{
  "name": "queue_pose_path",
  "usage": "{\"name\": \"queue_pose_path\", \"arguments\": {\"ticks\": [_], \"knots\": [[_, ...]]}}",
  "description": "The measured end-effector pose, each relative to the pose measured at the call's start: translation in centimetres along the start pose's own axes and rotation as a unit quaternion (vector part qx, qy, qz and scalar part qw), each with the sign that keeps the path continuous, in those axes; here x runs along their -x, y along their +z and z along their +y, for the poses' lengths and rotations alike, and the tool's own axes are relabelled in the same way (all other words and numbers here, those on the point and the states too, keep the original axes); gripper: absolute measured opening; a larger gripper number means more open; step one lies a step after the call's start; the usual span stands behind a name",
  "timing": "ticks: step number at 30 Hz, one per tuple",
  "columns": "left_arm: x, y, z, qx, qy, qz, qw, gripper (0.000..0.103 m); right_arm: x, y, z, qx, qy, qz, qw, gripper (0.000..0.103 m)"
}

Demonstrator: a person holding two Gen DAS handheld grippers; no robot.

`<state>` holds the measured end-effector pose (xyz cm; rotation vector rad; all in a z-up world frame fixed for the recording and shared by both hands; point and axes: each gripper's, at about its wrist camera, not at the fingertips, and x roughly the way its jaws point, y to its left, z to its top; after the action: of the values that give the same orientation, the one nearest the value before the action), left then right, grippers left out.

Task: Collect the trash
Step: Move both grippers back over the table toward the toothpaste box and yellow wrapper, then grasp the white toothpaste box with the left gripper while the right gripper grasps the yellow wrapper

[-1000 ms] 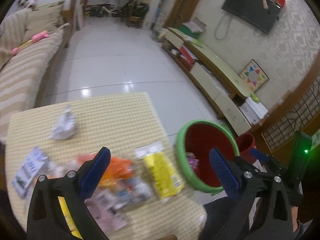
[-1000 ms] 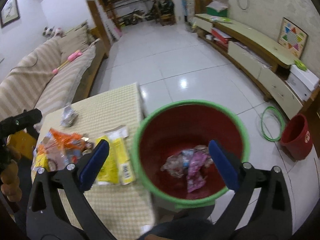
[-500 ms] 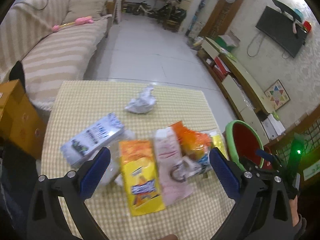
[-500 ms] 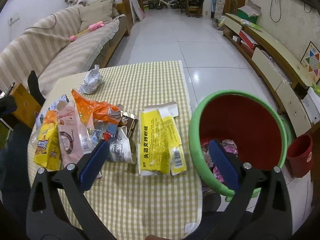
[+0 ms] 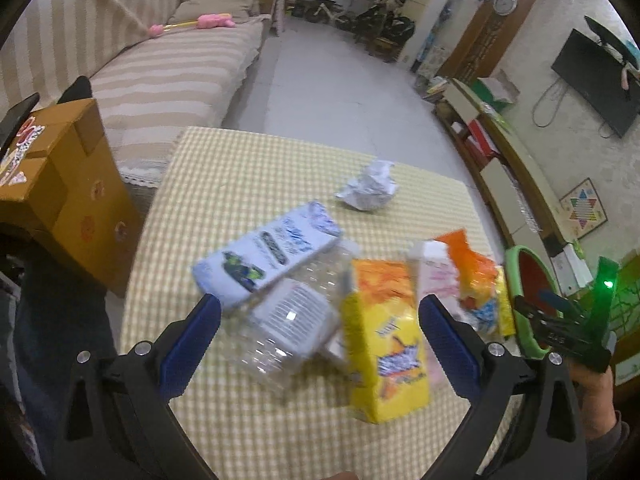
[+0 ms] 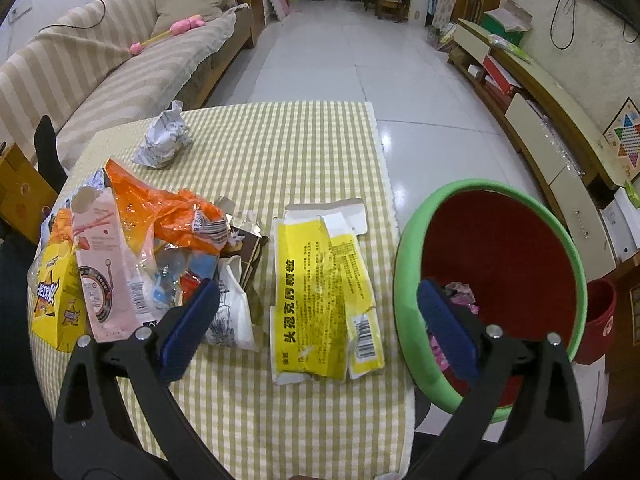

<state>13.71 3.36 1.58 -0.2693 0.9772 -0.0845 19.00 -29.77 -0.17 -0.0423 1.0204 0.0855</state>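
— So, where's the trash?
— Between the right gripper (image 6: 316, 316)'s wide, empty fingers: flattened yellow box (image 6: 320, 300), light, floppy; pinch an edge. Left gripper (image 5: 318, 322), equally spread, frames a slippery plastic bottle (image 5: 288, 320).

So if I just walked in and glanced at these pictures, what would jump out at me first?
Probably the heap of bright wrappers on the left of the checked table, orange, pink and yellow all jumbled together. Next, the flattened yellow box lying alone in the middle, and the big red bin with a green rim beside the table's right edge, already holding some rubbish. A crumpled paper ball sits apart at the far side.
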Motion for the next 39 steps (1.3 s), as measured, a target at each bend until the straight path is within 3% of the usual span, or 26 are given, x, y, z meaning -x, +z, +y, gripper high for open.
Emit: {"name": "queue_pose_path", "arguments": {"ticks": [7,13,21,25,30,36,39], "knots": [[-3.2,2.3,1.6,-0.056,0.026,0.038,0.9974,0.095,-1.0,0.6,0.3,0.001,0.003,0.009,1.000,0.093],[-7.2,3.8,2.7,-0.122,0.043,0.096,0.9869,0.095,-2.1,0.7,0.4,0.003,0.008,0.019,1.000,0.090],[-10.7,4.1,2.6,-0.182,0.045,0.129,0.9738,0.095,-3.7,0.9,0.5,0.002,0.010,0.034,0.999,0.086],[-11.8,4.2,2.8,-0.179,0.031,0.136,0.9739,0.095,-4.3,1.2,-0.4,-0.023,0.024,0.038,0.999,0.085],[-12.6,4.6,3.6,-0.169,0.022,0.141,0.9752,0.093,-4.6,1.6,-1.3,-0.037,0.030,0.042,0.998,0.074],[-13.5,4.1,3.5,-0.193,0.031,0.148,0.9695,0.082,-5.0,1.6,-1.1,-0.031,0.034,0.049,0.998,0.073],[-13.7,4.3,3.4,-0.186,0.029,0.145,0.9713,0.079,-4.8,1.6,-1.0,-0.021,0.031,0.054,0.998,0.067]]}}
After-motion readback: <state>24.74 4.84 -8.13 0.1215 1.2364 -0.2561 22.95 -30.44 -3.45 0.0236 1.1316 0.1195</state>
